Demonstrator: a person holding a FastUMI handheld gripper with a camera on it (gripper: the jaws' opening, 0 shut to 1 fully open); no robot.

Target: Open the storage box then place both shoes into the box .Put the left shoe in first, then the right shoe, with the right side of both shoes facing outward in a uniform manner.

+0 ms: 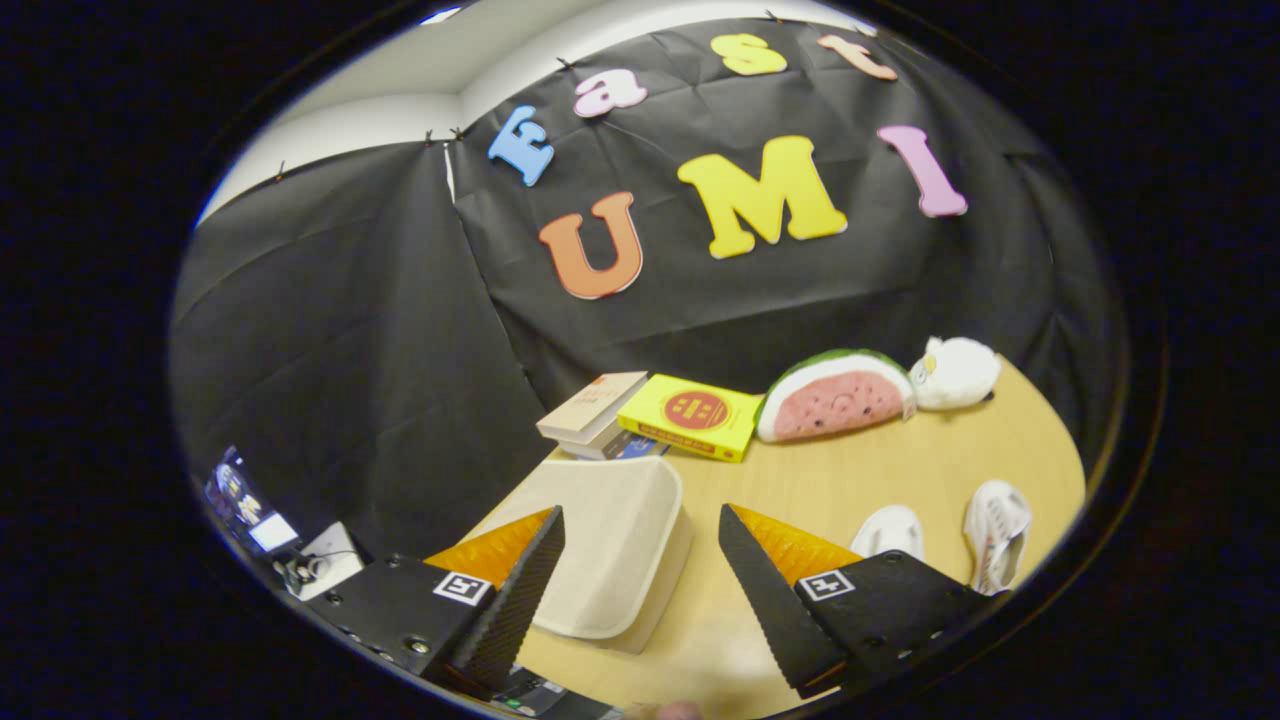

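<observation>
Wooden table [930, 470] bearing a closed cream storage box [610, 545], lying between and just ahead of the claw [640, 545], toward 11 o'clock. Claw spread wide, gripping nothing. Two white shoes [950, 540] at 2 o'clock, near the right finger. Books [650, 415] and plush toys [870, 390] stand beyond, 12 to 1 o'clock.

Even, fairly bright light falls from overhead; my desk [930, 465] shows soft shadows and slight glare. Fisheye bending grows toward the edges, and my fingers [520, 590], spread apart, look slightly soft.
</observation>
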